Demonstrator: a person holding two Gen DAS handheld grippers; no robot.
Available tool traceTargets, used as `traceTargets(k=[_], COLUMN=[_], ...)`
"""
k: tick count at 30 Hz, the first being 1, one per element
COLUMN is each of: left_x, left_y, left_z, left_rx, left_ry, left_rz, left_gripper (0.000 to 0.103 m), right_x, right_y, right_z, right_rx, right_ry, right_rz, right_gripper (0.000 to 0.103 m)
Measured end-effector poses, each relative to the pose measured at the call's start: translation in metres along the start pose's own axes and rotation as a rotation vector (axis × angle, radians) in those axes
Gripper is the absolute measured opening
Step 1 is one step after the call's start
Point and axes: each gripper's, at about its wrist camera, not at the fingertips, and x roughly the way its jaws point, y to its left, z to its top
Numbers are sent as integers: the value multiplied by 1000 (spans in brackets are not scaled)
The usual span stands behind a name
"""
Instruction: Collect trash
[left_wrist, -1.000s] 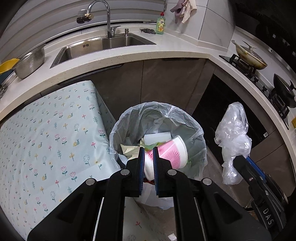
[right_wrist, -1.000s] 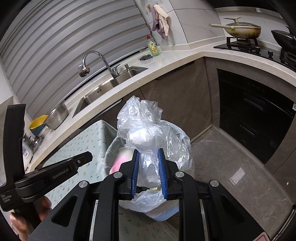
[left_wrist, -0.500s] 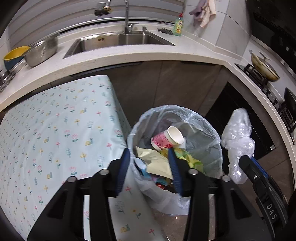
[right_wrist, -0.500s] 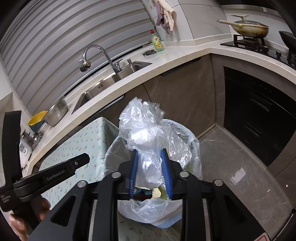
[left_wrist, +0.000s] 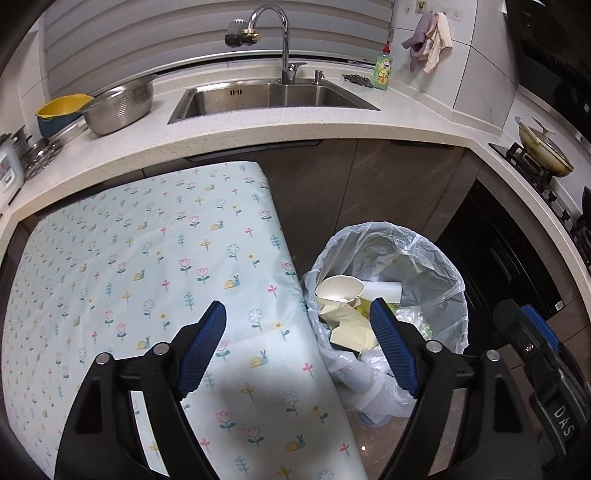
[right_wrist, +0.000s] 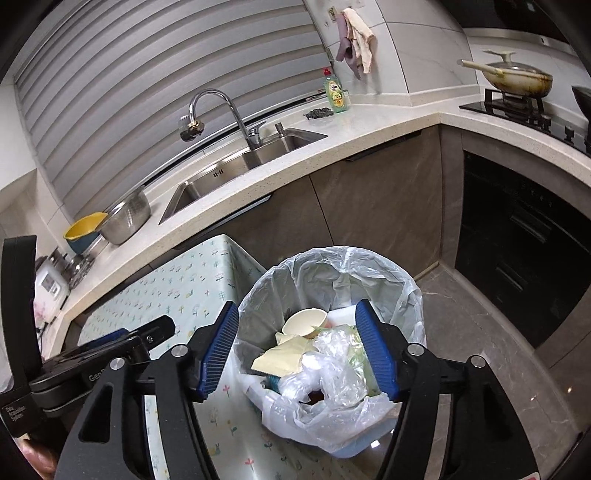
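A pale stone counter (left_wrist: 295, 129) is running around the kitchen in the left wrist view, carrying a steel sink (left_wrist: 273, 96), a metal colander (left_wrist: 120, 104) and a green soap bottle (left_wrist: 383, 69). Below it, a table with a flowered cloth (left_wrist: 147, 277) is standing just beside a trash bin (left_wrist: 388, 295) lined with a clear bag. A paper cup (left_wrist: 338, 288) and yellow paper (left_wrist: 347, 321) are lying inside the bin. The left gripper (left_wrist: 299, 347) is hanging over the cloth's edge and the bin; its jaws have just been opening and are spread wide, with nothing between them.

In the right wrist view, the same counter (right_wrist: 369, 125) is bending toward a stove with a lidded pan (right_wrist: 517, 77). The right gripper (right_wrist: 299, 347) is hovering above the bin (right_wrist: 347, 266), its jaws likewise just opened and standing apart. A crumpled plastic bag (right_wrist: 332, 362) is lying loose on top of the trash, touching neither jaw.
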Motion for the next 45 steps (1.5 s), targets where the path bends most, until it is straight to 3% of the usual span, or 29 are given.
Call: traceTargets(k=[6,21,28,32,45], left_x=[-20,-41,-45,-48,-53], left_y=[4,14,14,15,8], left_z=[-10,-36,-48,-53,-67], left_rx=[20,9,8,3,32], left_ry=[-24,-4,11,6,-10], left_rz=[28,58,71,83,117], left_gripper=[88,93,94,94,94], right_x=[-21,-55,-62,-61,-54], right_y=[11,9,14,16,20], right_z=[-6,-16,-25,-30,-45], right_rx=[-64,-132,-156,-163,-189], right_ry=[2,15,33,47,72], right_rz=[-16,-105,-106,-108,-115], right_gripper=[84,85,87,94,96])
